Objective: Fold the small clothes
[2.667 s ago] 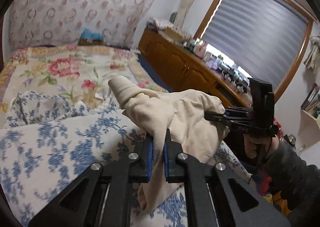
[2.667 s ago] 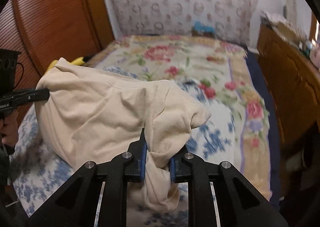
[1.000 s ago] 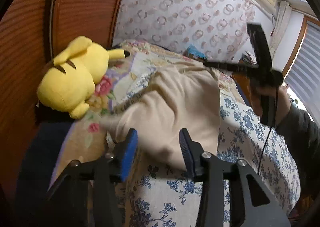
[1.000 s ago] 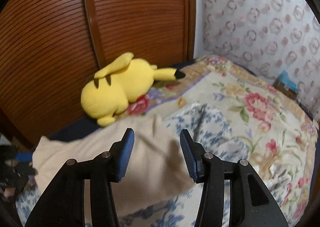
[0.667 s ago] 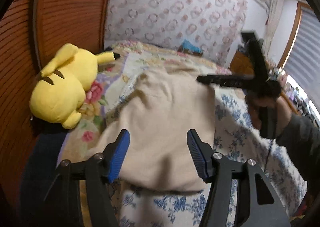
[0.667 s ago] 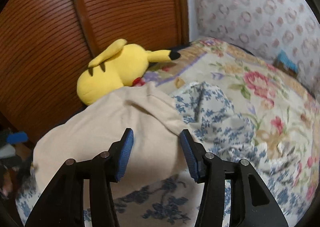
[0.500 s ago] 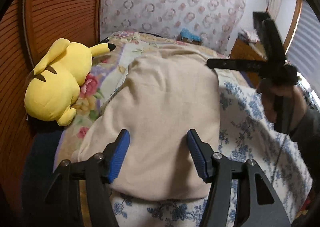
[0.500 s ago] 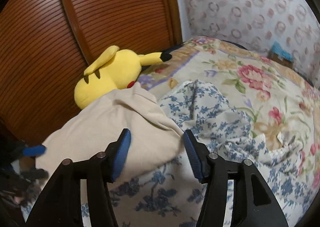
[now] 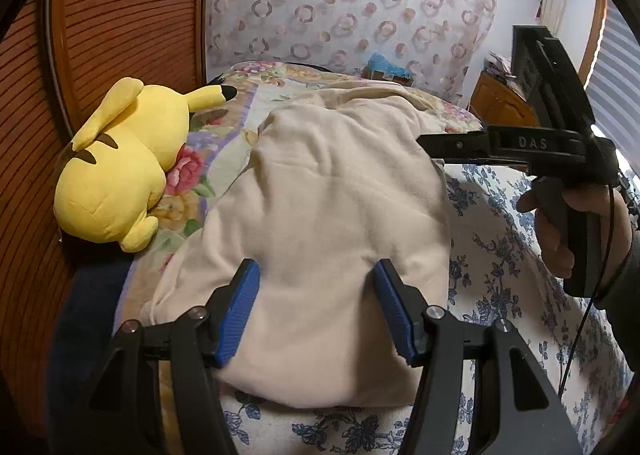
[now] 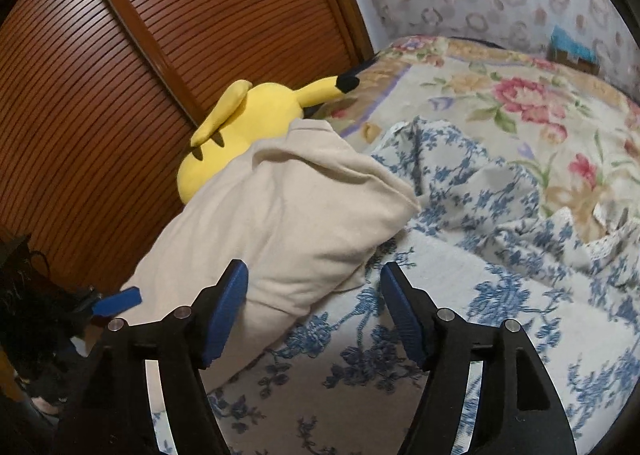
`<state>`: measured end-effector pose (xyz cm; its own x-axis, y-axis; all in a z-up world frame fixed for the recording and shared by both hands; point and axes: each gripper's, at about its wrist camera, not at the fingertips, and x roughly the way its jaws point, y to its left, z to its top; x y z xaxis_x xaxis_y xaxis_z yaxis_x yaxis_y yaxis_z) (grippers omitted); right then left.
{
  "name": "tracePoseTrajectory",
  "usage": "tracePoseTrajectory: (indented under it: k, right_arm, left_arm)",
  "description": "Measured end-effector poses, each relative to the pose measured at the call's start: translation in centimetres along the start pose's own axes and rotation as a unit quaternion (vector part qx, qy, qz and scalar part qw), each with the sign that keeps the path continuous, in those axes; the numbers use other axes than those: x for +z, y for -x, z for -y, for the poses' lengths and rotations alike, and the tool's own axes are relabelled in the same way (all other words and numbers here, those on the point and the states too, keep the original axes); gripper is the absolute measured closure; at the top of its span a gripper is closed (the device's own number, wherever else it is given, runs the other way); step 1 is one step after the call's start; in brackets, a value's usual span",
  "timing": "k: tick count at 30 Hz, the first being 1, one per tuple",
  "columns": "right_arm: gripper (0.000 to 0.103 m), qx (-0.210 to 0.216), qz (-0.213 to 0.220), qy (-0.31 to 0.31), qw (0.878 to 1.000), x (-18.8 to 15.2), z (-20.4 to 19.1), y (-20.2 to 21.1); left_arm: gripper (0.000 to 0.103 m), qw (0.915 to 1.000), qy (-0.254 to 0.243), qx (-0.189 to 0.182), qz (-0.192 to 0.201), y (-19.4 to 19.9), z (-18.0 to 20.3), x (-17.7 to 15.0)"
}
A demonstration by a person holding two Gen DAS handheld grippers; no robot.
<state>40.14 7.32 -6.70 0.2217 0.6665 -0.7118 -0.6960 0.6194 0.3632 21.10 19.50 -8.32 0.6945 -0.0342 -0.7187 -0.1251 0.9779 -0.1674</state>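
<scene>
The bed (image 9: 516, 255) fills most of both views, covered with a white sheet printed with blue flowers (image 10: 500, 295) and, further back, a blanket with pink and red flowers (image 10: 500, 95). Behind it stands a brown slatted wooden door (image 10: 120, 75) and a wall with a ring pattern (image 9: 340, 7). The cream garment (image 9: 328, 215) lies on the bed near its edge, spread flat but with soft wrinkles, its far end reaching toward the flowered blanket. A yellow plush toy (image 9: 120, 175) lies just beside the garment, against the door (in the right wrist view the cloth hides part of it). The left gripper (image 9: 316, 307) hangs over the near part of the garment, its 2 blue pads (image 9: 240, 311) spread apart and not pressing the cloth. The right gripper (image 10: 314, 311) is above the garment's corner and the sheet, its jaws opening, with only the cloth's edge under them and nothing pinched. In the left wrist view a hand (image 9: 560, 231) holds its black handle
</scene>
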Motion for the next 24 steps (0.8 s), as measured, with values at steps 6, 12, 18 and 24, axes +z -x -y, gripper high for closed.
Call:
tracePoseTrajectory:
  k: [6,12,18,24]
  right_arm:
    - [0.029,0.023,-0.009,-0.029,0.999,1.5,0.1,-2.2]
    - [0.027,0.043,-0.011,-0.049,0.998,3.6,-0.4,-3.9]
    - [0.068,0.093,-0.008,-0.050,0.994,5.0,-1.1,-4.5]
    - [0.075,0.198,0.036,0.016,0.979,6.6,-5.2,-0.7]
  left_arm:
    - [0.044,1.0000,0.004,-0.004,-0.001,-0.1,0.1,-0.2]
    - [0.044,1.0000,0.003,-0.002,0.001,-0.2,0.2,-0.4]
    - [0.044,1.0000,0.004,-0.009,0.000,0.0,0.4,-0.5]
    - [0.044,0.9998,0.003,-0.019,0.004,0.7,0.8,-0.6]
